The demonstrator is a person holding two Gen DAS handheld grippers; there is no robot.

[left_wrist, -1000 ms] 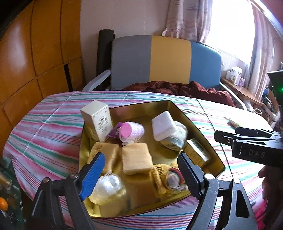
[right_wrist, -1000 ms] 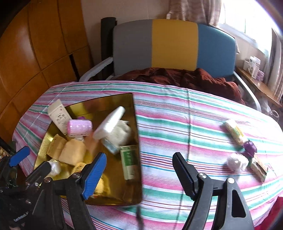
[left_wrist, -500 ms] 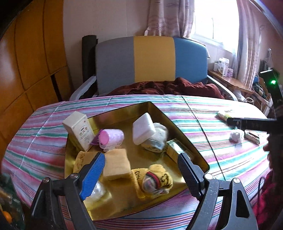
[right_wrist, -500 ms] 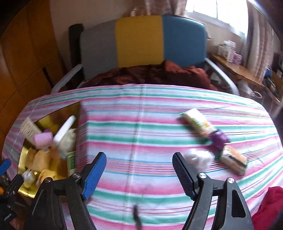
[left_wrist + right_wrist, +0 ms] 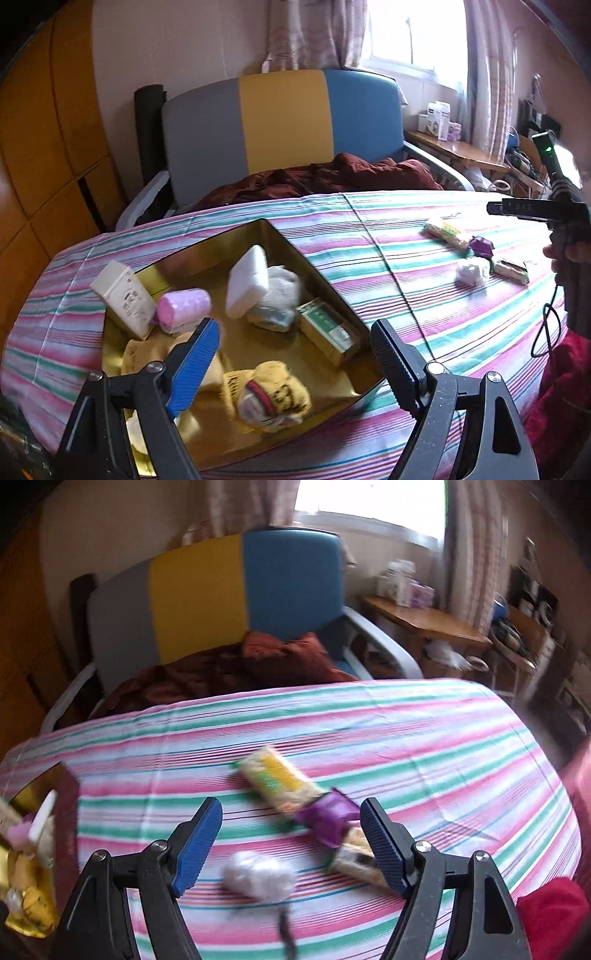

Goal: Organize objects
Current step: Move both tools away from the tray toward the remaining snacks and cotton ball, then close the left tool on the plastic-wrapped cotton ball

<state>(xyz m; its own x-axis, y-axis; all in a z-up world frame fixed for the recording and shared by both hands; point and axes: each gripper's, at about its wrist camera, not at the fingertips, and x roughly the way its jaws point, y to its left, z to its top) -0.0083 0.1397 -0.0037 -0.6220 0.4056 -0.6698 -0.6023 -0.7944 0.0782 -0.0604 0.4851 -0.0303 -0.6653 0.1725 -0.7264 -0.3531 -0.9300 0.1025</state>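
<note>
A gold tray on the striped tablecloth holds a white box, a pink roll, a white block, a green-and-gold box and a yellow sock bundle. My left gripper hovers open over the tray's near half, holding nothing. To the right lie a yellow snack packet, a purple packet, a white ball and another packet. The right gripper hangs open above these loose items, empty, and its tip shows at the right of the left wrist view.
A grey, yellow and blue chair with a dark red blanket stands behind the table. At the right there is a wooden side table with boxes. A red cloth lies at the near right corner. Bare striped cloth separates tray and loose items.
The right gripper has swung right, from over the tray to above the loose packets. The left gripper has drifted right over the tray. Both jaws kept their width.
</note>
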